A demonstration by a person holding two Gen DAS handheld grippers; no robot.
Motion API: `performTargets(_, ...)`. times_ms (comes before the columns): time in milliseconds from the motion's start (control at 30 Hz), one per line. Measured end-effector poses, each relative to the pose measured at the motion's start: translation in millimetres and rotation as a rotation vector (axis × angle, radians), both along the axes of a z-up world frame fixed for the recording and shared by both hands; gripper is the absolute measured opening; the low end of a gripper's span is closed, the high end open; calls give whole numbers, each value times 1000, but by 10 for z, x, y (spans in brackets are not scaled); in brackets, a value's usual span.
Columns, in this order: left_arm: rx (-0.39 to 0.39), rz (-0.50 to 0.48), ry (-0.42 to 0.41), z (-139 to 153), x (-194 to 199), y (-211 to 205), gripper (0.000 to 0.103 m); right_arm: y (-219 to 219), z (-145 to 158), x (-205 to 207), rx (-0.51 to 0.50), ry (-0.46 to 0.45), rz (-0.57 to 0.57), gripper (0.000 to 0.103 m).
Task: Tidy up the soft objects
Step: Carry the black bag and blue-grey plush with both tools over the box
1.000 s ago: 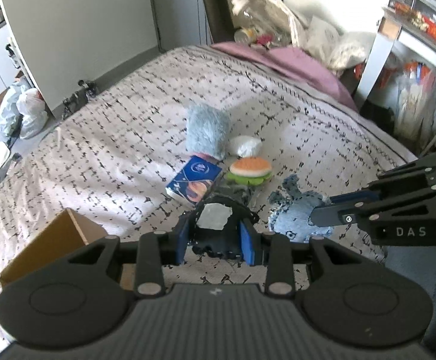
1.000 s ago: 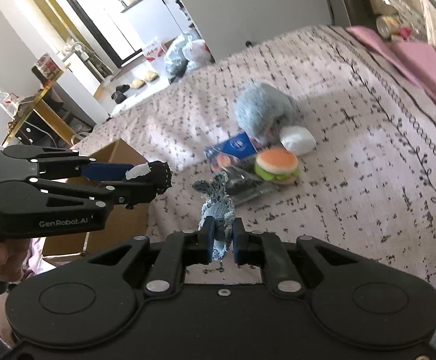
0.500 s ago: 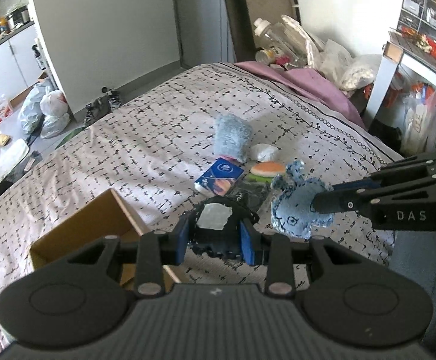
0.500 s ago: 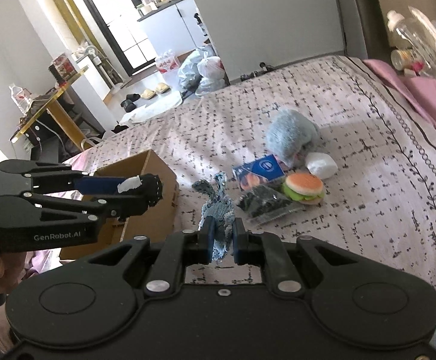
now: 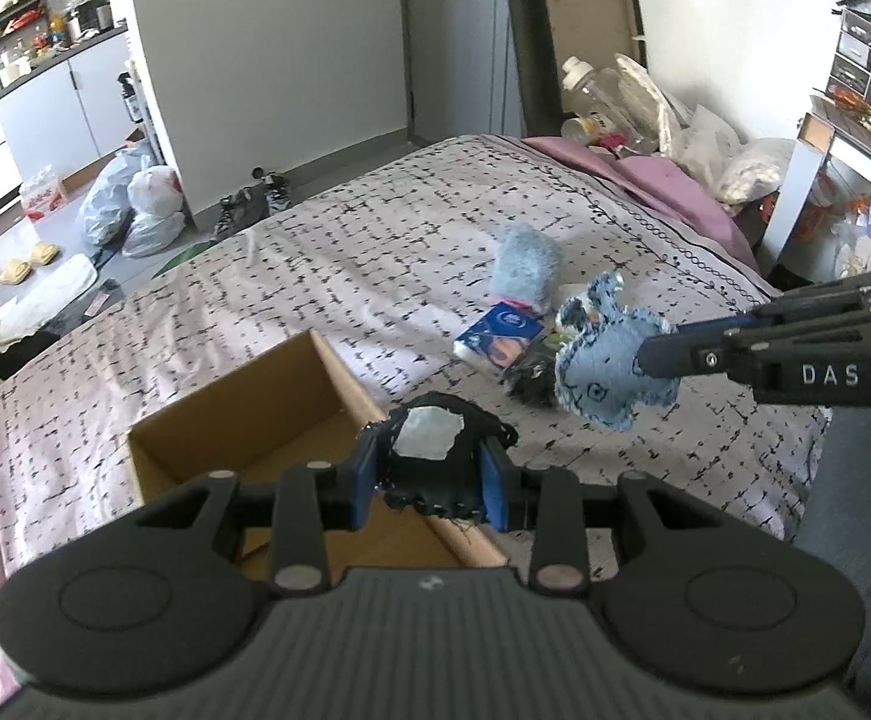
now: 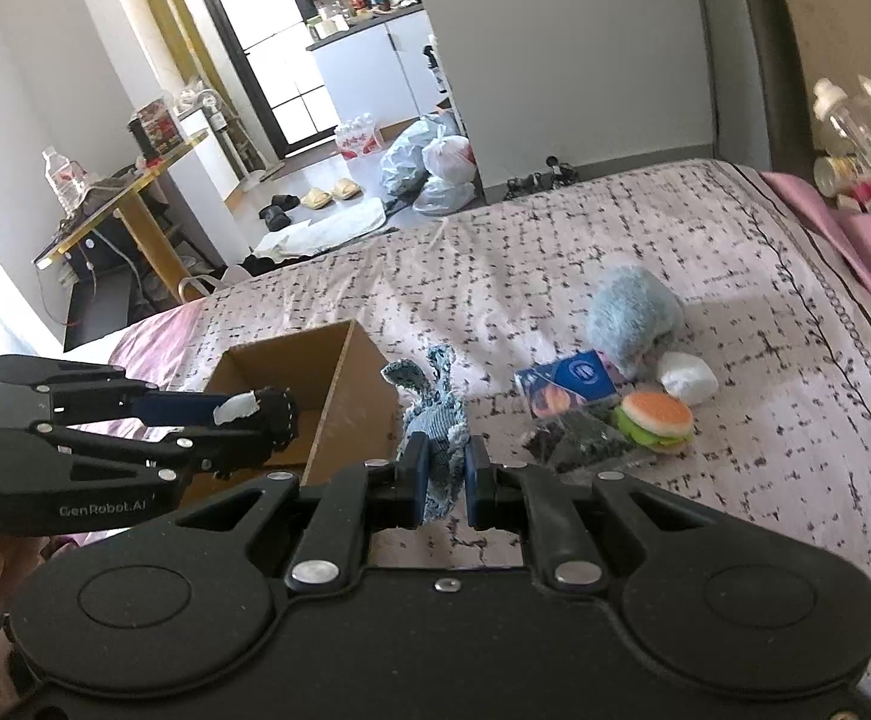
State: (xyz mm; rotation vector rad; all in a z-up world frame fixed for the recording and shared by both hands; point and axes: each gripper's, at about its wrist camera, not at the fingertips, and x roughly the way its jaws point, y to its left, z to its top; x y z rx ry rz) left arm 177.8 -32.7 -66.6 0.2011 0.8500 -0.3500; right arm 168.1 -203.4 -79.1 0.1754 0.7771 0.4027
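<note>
My left gripper is shut on a black soft object with a white patch, held above the near right wall of an open cardboard box on the bed. In the right wrist view that left gripper hangs over the box. My right gripper is shut on a blue denim soft toy, lifted off the bed just right of the box. From the left wrist view the toy dangles from the right gripper.
On the patterned bedspread lie a fluffy blue-grey plush, a blue packet, a white soft lump, a toy burger and a dark crinkly bag. Pink bedding lines the far right edge.
Both grippers have carried their loads up and to the left, away from the pile. The box has come well into view beneath the left gripper.
</note>
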Motion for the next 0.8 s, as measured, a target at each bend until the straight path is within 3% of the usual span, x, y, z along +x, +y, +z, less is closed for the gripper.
performTargets(467,32,74,24,-105,-87,542,35,533,140,69,-23,-40,113,12)
performTargets(800,25,106,54,-292,-119,787,37,915,74,104,-47,-24,181,12)
